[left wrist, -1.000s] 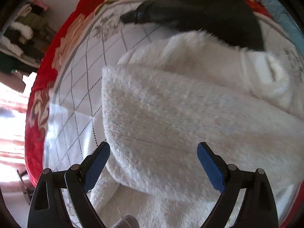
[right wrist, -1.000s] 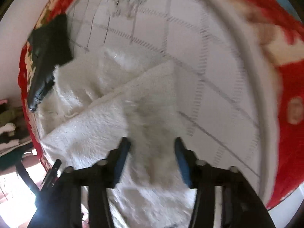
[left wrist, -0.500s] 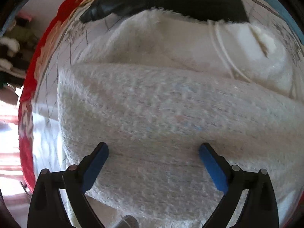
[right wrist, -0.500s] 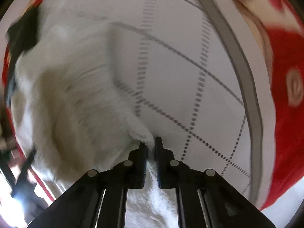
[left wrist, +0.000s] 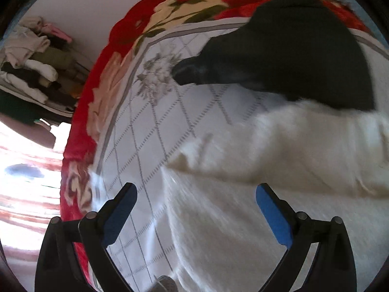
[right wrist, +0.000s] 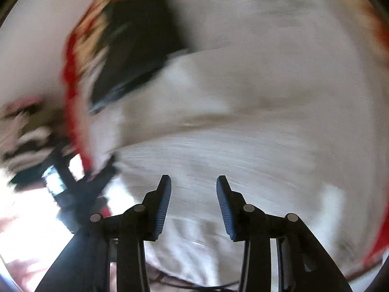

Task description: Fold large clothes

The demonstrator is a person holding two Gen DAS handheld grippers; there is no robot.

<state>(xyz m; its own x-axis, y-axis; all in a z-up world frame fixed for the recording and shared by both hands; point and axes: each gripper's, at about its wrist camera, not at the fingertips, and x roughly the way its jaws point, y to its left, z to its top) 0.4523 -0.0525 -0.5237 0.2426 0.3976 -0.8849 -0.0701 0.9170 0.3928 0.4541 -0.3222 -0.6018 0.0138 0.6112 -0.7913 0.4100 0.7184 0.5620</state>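
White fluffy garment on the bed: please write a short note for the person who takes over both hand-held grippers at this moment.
Left hand-held gripper: wide open, holds nothing, above the left edge of the white fluffy garment.
Right hand-held gripper: jaws have just been opening, nothing between them; this view is blurred.
The garment lies on the white quilted bedspread with one part folded across it. A black garment lies behind it, touching its far edge.
Done: one fold at least.
Left: probably more folds and smoothing; the final shape cannot be judged yet.
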